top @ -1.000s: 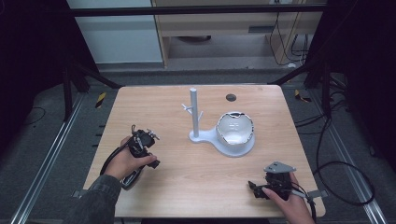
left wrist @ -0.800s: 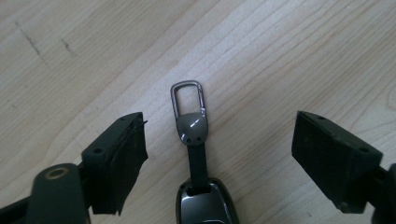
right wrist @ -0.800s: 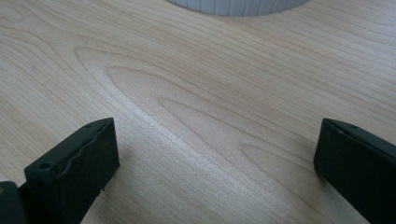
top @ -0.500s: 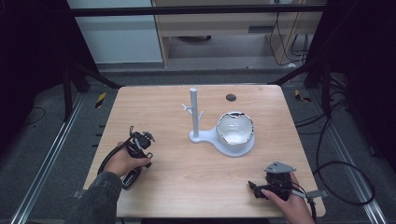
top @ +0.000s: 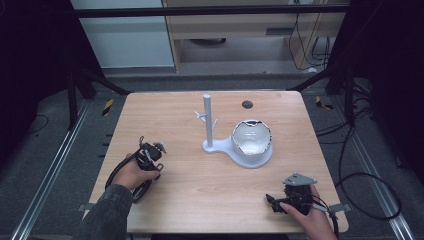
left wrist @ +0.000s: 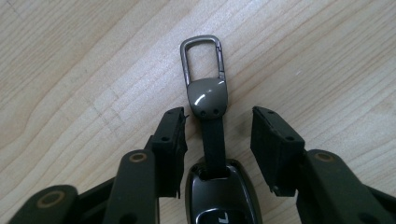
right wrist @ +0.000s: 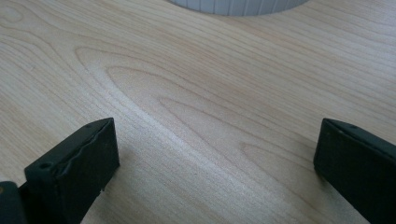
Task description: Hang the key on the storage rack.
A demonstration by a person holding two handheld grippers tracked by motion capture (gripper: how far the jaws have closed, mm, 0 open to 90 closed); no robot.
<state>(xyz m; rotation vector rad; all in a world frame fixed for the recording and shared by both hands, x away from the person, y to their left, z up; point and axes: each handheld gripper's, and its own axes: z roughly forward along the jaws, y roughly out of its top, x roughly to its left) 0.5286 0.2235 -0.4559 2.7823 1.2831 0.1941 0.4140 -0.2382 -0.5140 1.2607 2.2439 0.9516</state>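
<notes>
A dark car key fob (left wrist: 219, 200) lies on the wooden table (top: 215, 190), with a black strap leading to a grey metal carabiner clip (left wrist: 201, 58). My left gripper (left wrist: 219, 119) is open, one jaw on each side of the strap and touching neither it nor the fob. From above, the left gripper (top: 150, 152) sits at the table's left, held by a hand. My right gripper (top: 274, 200) rests near the front right corner; its jaws (right wrist: 215, 135) stand wide open over bare wood.
A white stand (top: 207, 122) with a post and short pegs rises mid-table, and a shiny bowl (top: 251, 137) sits on its base. The ribbed rim of that base (right wrist: 238, 5) lies ahead of the right gripper. A small dark disc (top: 247, 104) is at the far edge.
The left hand and its gripper have shifted slightly on the table. The right gripper has not moved.
</notes>
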